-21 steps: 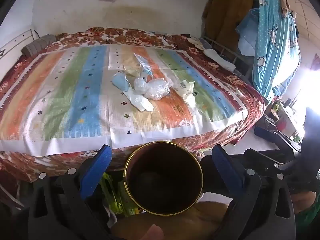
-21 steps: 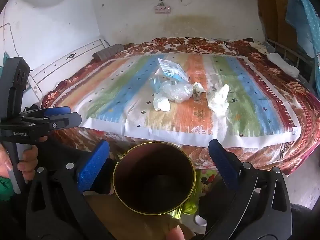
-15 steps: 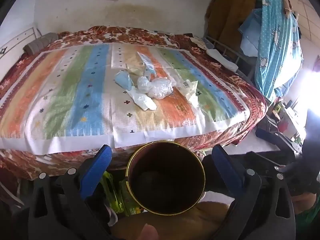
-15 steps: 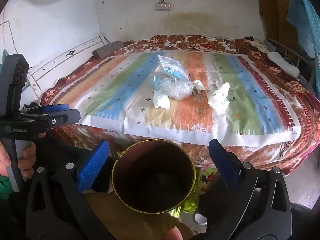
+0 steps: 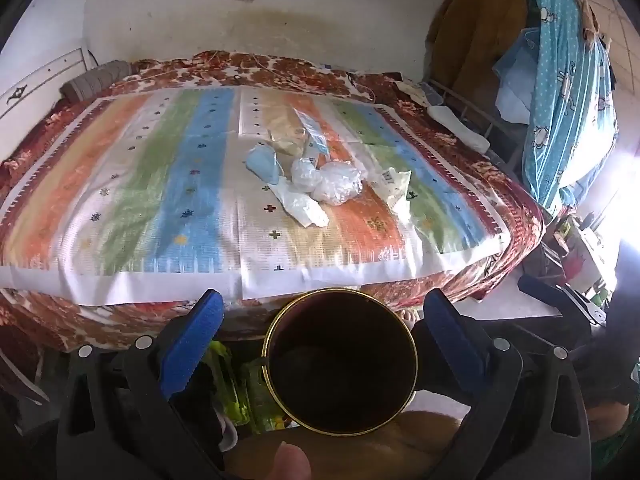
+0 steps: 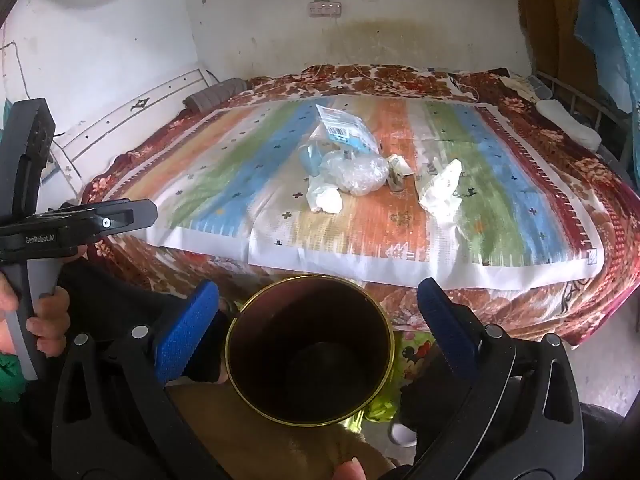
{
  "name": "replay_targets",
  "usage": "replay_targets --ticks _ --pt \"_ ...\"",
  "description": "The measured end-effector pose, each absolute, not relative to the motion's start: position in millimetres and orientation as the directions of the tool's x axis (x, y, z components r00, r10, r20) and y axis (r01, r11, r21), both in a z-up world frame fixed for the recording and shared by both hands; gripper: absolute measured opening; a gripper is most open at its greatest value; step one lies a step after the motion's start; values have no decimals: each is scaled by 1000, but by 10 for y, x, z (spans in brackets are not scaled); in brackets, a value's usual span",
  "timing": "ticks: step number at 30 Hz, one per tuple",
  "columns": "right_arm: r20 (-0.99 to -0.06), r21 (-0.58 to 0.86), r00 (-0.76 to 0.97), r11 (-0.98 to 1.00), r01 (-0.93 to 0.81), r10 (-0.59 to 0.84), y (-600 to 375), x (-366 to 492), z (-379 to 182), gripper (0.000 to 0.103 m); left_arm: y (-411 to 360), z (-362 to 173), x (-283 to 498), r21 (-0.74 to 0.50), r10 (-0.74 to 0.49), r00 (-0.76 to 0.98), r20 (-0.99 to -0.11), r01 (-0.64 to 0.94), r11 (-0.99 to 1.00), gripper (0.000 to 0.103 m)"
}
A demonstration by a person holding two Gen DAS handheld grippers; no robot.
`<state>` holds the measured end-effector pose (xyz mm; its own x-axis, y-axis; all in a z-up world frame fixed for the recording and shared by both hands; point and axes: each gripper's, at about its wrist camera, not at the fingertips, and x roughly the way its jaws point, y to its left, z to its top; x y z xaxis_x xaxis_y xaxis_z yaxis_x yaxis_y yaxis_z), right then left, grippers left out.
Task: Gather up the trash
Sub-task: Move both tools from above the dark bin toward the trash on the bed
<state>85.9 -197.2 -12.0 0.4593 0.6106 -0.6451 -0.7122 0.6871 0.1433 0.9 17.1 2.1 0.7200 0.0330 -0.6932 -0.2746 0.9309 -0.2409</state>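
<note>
A: Fig. legend, both wrist views. Your left gripper [image 5: 320,336] has its jaws wide apart w/ nothing pressed between the blue pads [image 5: 192,344]. A dark can [image 5: 340,364] w/ a gold rim sits below and between them, mouth up; pads clear of the rim on both sides.

B: And your right gripper [image 6: 318,330]?

A: Same: spread wide, holding nothing. The can [image 6: 310,350] shows between its pads too, untouched. Can't tell what carries the can; something tan lies under it and a fingertip [image 6: 352,468] pokes in at the bottom edge.

B: Where's the trash?

A: On the bed [image 5: 516,208], mid-mat. You see a striped mat [image 5: 140,184] over a red floral cover. The trash is a loose cluster near the mat's centre: clear crumpled bag [image 5: 336,184], blue wad [image 5: 264,164] to its left, white tissue [image 5: 304,208] in front, touching the bag, cream wrapper [image 5: 396,188] to the right, flat packet [image 5: 312,136] behind. In the right view: bag [image 6: 356,172], tissue [image 6: 324,200], wrapper [image 6: 440,190], packet [image 6: 344,132] w/ barcode.

B: Gap to the grippers?

A: Well apart; all pieces lie on the mat, beyond the near edge. Your left tool shows in the right view at left, hand [image 6: 44,316] on its grip.
</note>
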Motion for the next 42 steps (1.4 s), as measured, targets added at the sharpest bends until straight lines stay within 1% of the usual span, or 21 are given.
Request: replay_targets --ticks 5,9,17,42 --pt "-644 151 447 676 -721 621 -1949 853 -108 94 168 -6 -4 -247 21 716 -698 -267 931 97" --pt "-640 157 448 676 -720 625 -1969 845 -114 94 229 -15 -19 -290 -6 719 -695 -273 917 97" --pt "-636 145 456 677 -722 623 -1937 834 -112 94 214 -16 -24 -268 21 714 -700 -289 919 97" --pt "-640 137 451 670 -729 622 -1913 828 -120 94 259 1 -39 -290 33 718 -695 -322 901 97"
